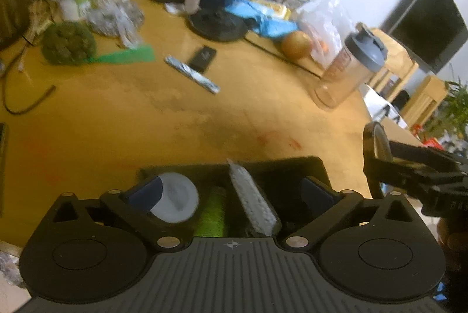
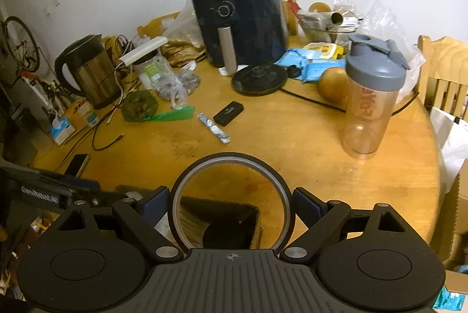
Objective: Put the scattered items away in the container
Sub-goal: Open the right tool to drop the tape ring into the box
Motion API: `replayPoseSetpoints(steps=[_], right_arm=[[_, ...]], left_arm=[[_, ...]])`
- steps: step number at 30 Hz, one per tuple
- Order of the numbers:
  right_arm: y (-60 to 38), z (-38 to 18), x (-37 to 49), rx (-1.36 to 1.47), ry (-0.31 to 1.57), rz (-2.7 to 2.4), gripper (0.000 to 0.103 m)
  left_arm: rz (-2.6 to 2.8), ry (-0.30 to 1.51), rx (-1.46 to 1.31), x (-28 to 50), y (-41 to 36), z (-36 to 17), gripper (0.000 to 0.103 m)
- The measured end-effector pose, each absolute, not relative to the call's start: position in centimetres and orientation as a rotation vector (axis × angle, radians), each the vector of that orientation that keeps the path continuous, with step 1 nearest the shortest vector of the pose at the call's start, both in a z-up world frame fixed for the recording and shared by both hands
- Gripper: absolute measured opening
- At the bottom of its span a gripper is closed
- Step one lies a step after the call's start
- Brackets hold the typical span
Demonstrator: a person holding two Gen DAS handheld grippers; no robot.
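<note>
The left gripper (image 1: 231,193) hangs over the black container (image 1: 292,167) with its jaws wide apart and nothing pinched between them. Under it, inside the container, sit a white round lid (image 1: 178,202), a green spool (image 1: 212,213) and a white flat packet (image 1: 253,202) that leans up on its edge.

The right gripper (image 2: 231,203) holds a black ring (image 2: 231,164) between its blue pads (image 2: 153,203), one pad on each side. The ring stands above the container's near corner (image 2: 248,210).

Farther out on the yellow round table (image 2: 292,137) lie a silver wrapped stick (image 2: 213,128) and a small black box (image 2: 228,113), close together. A clear shaker bottle (image 2: 370,96) with a grey lid stands to the right. A dark air fryer (image 2: 239,20) stands at the back, with a kettle (image 2: 87,70) to its left.
</note>
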State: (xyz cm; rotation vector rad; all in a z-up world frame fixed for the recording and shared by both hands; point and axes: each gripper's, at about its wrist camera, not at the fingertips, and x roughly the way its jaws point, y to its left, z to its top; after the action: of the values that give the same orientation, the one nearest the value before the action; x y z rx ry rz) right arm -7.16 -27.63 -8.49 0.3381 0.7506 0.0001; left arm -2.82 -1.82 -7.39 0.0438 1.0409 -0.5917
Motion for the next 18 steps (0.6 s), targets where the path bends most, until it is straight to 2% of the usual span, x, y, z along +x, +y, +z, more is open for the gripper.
replayPoseSetpoints(steps=[15, 16, 18], right_arm=[[-24.9, -8.3, -5.4, 0.282, 0.773, 0.128, 0.091], [-24.7, -8.4, -5.3, 0.276, 0.777, 0.129, 0.093], [-24.2, -8.6, -4.8, 0.262, 0.803, 0.131, 0.103]], left_arm=[[-0.469, 0.990, 0.150, -4.6, 0.2, -6.4, 0.103], [-0.463, 0.991, 0.147, -4.7, 0.3, -6.3, 0.103], [-0.451, 0.988, 0.146, -4.9, 0.6, -6.2, 0.103]])
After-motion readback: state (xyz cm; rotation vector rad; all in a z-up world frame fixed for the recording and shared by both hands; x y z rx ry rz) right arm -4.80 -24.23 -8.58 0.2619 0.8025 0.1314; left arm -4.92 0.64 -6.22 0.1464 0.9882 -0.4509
